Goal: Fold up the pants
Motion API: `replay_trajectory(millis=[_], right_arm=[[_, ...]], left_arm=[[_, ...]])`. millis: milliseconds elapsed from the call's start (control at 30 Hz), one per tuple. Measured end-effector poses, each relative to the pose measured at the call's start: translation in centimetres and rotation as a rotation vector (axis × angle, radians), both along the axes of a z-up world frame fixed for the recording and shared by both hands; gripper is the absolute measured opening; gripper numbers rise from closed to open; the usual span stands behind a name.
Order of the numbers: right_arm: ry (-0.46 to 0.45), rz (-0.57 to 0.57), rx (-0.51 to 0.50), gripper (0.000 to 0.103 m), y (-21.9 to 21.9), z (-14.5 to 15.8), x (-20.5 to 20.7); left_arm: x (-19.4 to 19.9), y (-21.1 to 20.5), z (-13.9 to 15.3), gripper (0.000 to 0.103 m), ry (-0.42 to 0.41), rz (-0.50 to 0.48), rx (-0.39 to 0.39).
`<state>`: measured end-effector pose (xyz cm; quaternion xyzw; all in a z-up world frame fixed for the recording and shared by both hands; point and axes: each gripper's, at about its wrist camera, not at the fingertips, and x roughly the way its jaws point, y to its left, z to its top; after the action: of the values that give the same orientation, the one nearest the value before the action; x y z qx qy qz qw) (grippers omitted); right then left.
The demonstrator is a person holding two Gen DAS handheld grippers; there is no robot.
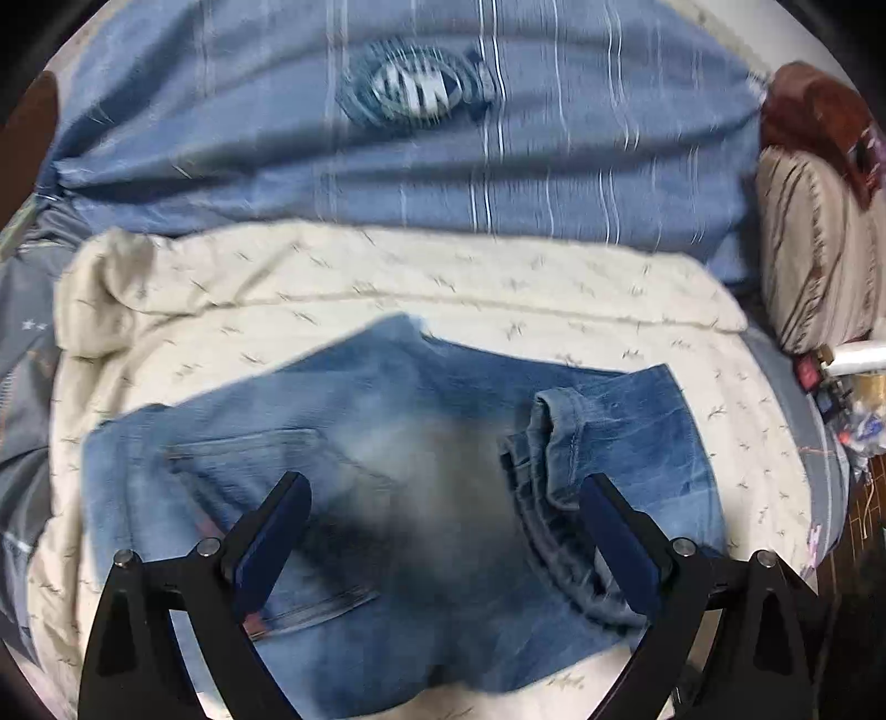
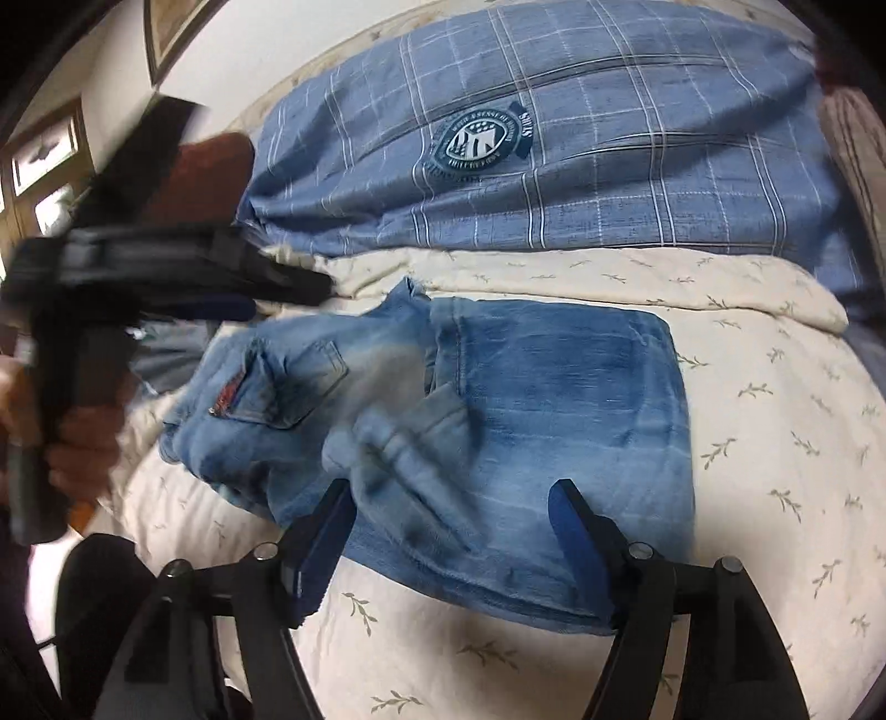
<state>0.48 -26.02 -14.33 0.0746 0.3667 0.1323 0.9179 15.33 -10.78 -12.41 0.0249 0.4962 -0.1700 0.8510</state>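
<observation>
Faded blue jeans point(image 1: 398, 432) lie folded into a compact stack on a cream leaf-print blanket point(image 1: 498, 277); a back pocket faces up on the left and a leg cuff point(image 1: 559, 437) lies on the right. My left gripper point(image 1: 443, 498) is open just above the jeans, holding nothing. In the right wrist view the same jeans point(image 2: 526, 410) lie on the blanket point(image 2: 775, 443). My right gripper point(image 2: 448, 509) is open with its fingers either side of the stack's near edge. The left gripper point(image 2: 288, 291) appears blurred at the left, held in a hand.
A blue checked pillow with a crest point(image 2: 554, 144) lies behind the blanket. A striped cushion point(image 1: 814, 249) and small clutter point(image 1: 847, 399) sit at the right edge of the bed. A wall with framed pictures point(image 2: 166, 33) is at the far left.
</observation>
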Motion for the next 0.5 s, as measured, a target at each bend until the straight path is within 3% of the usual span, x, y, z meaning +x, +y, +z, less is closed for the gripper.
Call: replay_trajectory(millis=[133,200,233,267,300,367,500], right_arm=[[-0.076,0.007,0.144,0.075,-2.6,1.4,-1.4],[-0.096,-0.032,0.187,0.071,-4.4,1.7,-1.7],[-0.095,-0.058,0.203,0.068,-5.2,1.6,-1.8],[-0.084,-0.085,0.211,0.056,-5.9,1.4,-1.7],[-0.066,-0.105,0.208,0.044,-6.3,1.2,-1.4],[-0.028,-0.120,0.190,0.034,-6.5,0.6,-0.9],[0.009,-0.051,0.110,0.034,-4.3,-0.1,-0.2]], left_arm=[[1.8,-2.4,-2.5,0.097,0.062,-0.006,0.036],[2.7,-3.3,-3.2,0.086,0.087,-0.019,0.020],[2.8,-3.6,-3.4,0.070,0.093,-0.020,0.022],[3.2,-4.1,-3.9,0.055,0.111,-0.031,0.024],[3.5,-4.5,-4.1,0.049,0.123,-0.044,0.020],[3.9,-5.3,-4.7,0.033,0.136,-0.069,0.020],[4.3,-7.0,-4.6,0.027,0.113,-0.095,0.044]])
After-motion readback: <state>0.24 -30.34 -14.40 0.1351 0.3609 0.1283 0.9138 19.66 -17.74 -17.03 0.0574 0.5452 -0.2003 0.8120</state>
